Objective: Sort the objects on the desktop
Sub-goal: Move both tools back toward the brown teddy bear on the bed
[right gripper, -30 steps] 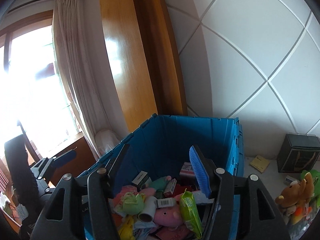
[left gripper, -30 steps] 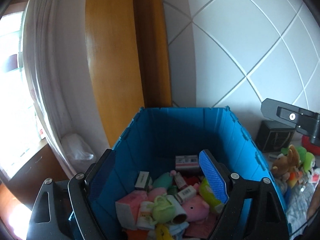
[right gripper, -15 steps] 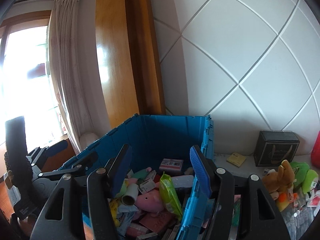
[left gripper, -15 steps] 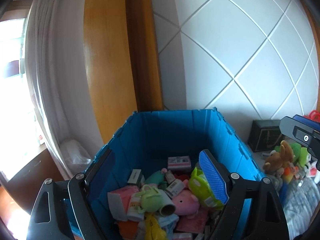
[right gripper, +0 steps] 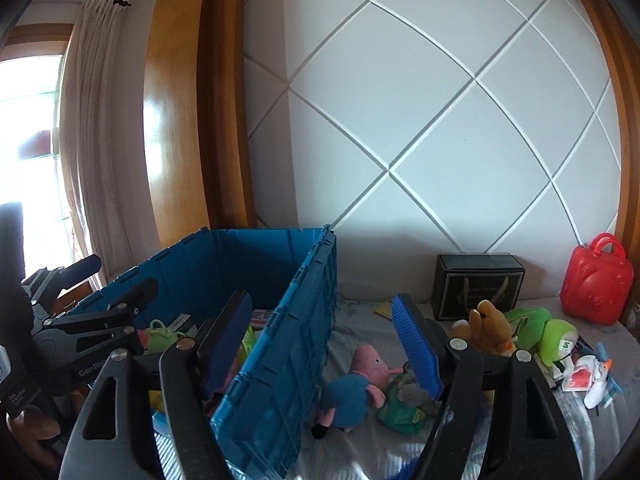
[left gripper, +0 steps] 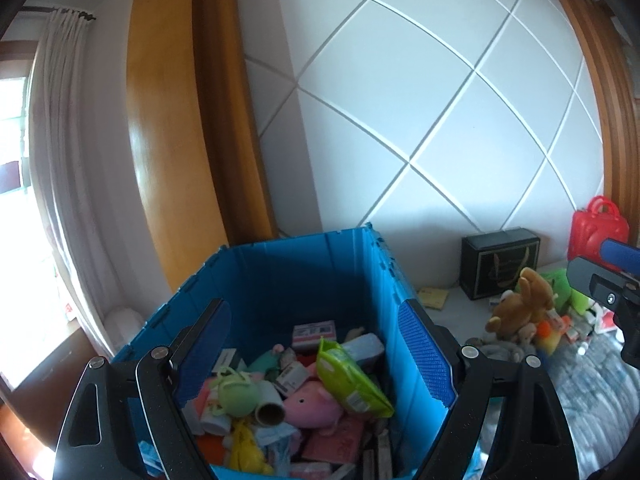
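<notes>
A blue crate (left gripper: pixel 384 280) holds several small items: a green snack packet (left gripper: pixel 348 376), a pink pig plush (left gripper: pixel 312 400), a green toy purse (left gripper: pixel 236 394) and small boxes. My left gripper (left gripper: pixel 320 344) is open and empty above the crate's contents. My right gripper (right gripper: pixel 324 340) is open and empty, straddling the crate's right wall (right gripper: pixel 288 344). On the grey cloth lie a blue-and-pink pig plush (right gripper: pixel 356 384), a green packet (right gripper: pixel 400 404), a brown bear plush (right gripper: pixel 484 328) and a green plush (right gripper: pixel 548 332).
A black box (right gripper: pixel 478 286) and a red toy case (right gripper: pixel 596 280) stand against the white quilted wall. A yellow notepad (left gripper: pixel 434 295) lies by the crate. A white toy plane (right gripper: pixel 600 376) and small packets lie at the right. A curtain and window are at left.
Both grippers swung right. The green packet now lies in the crate. The right gripper moved from over the crate to over its right wall, bringing the cloth and toys into view.
</notes>
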